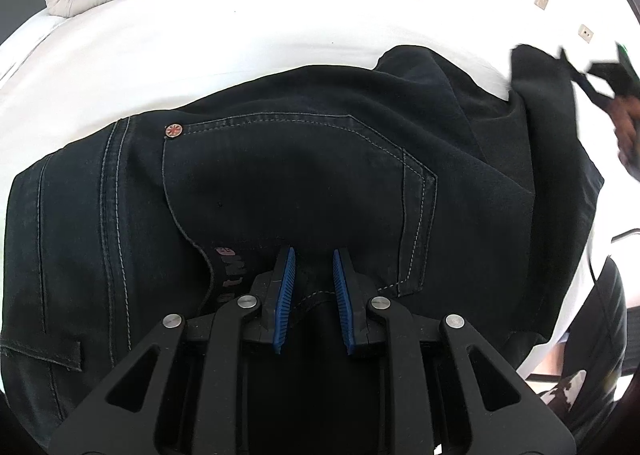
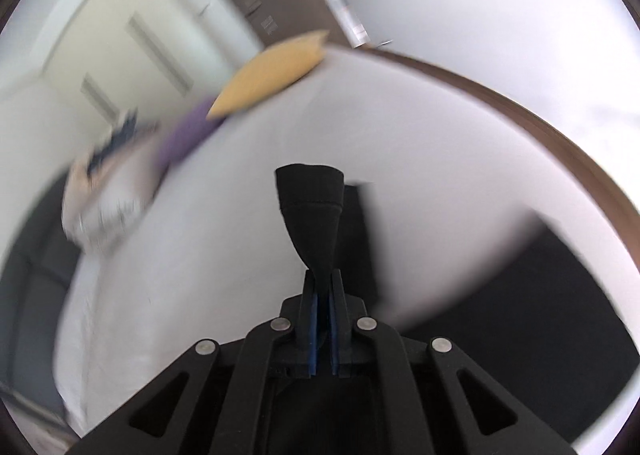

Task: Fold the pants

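Left wrist: the left gripper sits with fingers apart, pressing the black jeans at the waist on the white bed. Right wrist: the right gripper is clamped on a trouser hem, lifted clear. Judging by this, the leg fold is underway; next, carry the hem toward the waistband.

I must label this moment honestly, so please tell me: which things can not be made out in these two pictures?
- Left wrist view: the far end of the black pants is cut off by the right frame edge, where the right gripper is blurred.
- Right wrist view: the pillows and folded duvet are smeared by motion blur.
- Right wrist view: the pinched pant hem hides the bed sheet behind it.
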Action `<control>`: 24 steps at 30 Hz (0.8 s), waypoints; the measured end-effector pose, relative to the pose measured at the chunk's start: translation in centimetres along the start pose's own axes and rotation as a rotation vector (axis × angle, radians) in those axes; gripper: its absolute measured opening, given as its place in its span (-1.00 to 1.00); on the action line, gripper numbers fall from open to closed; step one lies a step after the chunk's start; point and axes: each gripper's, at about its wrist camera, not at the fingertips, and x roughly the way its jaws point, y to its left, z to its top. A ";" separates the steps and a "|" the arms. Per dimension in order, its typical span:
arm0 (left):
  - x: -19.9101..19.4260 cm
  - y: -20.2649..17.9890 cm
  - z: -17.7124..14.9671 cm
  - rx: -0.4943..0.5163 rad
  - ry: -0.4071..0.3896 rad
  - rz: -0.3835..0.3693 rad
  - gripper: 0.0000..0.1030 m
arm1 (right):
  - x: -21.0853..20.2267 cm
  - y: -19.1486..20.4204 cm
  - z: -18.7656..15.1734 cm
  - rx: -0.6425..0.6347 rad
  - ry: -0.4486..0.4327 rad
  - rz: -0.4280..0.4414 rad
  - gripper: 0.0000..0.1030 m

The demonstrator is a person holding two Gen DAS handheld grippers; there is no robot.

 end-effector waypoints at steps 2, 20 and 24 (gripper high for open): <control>0.1 -0.1 0.2 -0.004 0.009 0.004 -0.62 | -2.9 -4.2 -1.2 0.099 -0.038 -0.006 -0.90; 0.0 -3.5 1.3 -0.015 0.068 0.139 -0.61 | -2.5 -16.6 -6.0 0.481 -0.057 0.118 -0.80; 0.1 -3.7 1.6 -0.023 0.068 0.145 -0.61 | -2.4 -19.9 -6.5 0.530 -0.051 0.133 -0.96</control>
